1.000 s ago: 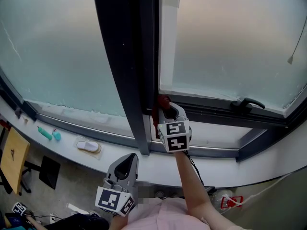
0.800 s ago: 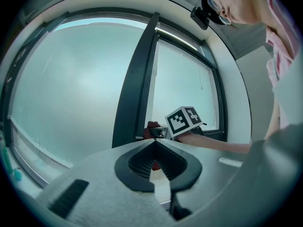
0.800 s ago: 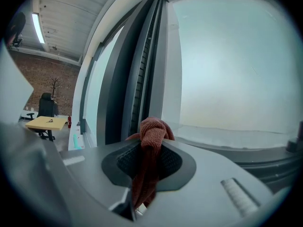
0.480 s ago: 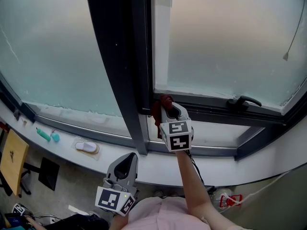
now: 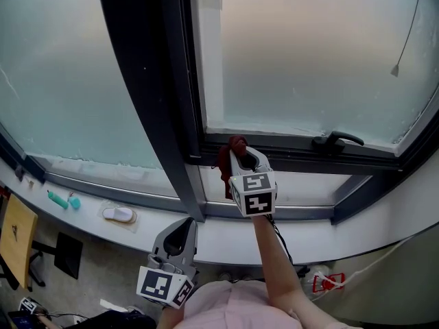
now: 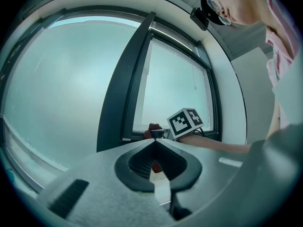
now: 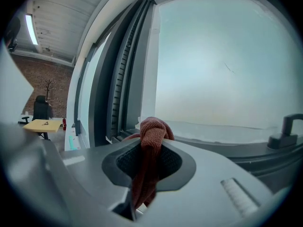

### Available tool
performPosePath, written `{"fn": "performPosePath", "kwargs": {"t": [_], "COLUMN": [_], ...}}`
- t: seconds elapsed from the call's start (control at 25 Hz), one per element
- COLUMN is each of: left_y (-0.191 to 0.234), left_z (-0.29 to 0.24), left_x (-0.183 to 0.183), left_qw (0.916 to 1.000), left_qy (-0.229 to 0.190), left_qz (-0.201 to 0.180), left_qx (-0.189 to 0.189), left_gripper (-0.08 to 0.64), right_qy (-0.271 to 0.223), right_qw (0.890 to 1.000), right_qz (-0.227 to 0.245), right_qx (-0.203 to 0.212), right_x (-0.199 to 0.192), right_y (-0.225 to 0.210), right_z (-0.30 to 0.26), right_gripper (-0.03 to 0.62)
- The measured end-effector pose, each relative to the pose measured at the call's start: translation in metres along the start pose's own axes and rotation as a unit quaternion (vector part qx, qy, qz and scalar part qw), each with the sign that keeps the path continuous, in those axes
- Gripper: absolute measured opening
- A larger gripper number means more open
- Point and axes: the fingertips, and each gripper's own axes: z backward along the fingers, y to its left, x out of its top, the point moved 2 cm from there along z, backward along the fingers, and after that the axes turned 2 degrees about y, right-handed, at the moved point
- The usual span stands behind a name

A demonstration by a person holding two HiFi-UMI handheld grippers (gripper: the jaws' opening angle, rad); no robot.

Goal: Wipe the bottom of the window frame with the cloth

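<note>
Nearest the body, the left tongs (image 5: 185,225) hang low with jaws together, holding nothing. Ahead, the right tongs (image 5: 241,155) are clamped on 1 cloth (image 5: 235,143). It is rust-red and knit-textured, bunched into a knot beyond the jaws, with a tail hanging below. The knot sits at the bottom of the window frame (image 5: 295,149). 1 handle (image 5: 336,140) lies farther right of these tongs.

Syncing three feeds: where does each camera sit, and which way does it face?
Head view: on the head, steeply down at the window frame; left gripper, right gripper, forearm show.
Left gripper view: held low, looking up past its shut jaws at the window frame; forearm visible.
Right gripper view: along jaws shut on the cloth, toward the glass.
All three show the cloth.
</note>
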Motion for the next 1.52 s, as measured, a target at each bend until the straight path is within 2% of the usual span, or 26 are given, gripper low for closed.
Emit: {"fn": "performPosePath", "kwargs": {"t": [0.56,1.16,1.52], "left_y": [-0.03,-0.056,-0.066], "left_z": [-0.032,-0.058,-0.062], "left_x": [-0.003,-0.007,-0.008], "left_qw": [0.9993,0.9974,0.9971], "left_qy": [0.007,0.014,0.014], "left_qz": [-0.01,-0.008,-0.005], "left_qx": [-0.034,-0.07,-0.075], "left_gripper": [-0.005,-0.005,-0.005], "right_qy": [-0.037,-0.027,-0.028], "right_qw": [0.999,0.999,0.999], "right_qz": [-0.008,-0.014,-0.017], "right_qx": [0.004,-0.009,-0.02], "right_x": [-0.008,-0.015,-0.019], "right_y": [-0.034,-0.069,-0.086], "right_z": [0.021,0.038,0.048], "right_gripper": [0.063,0.063,0.063]}}
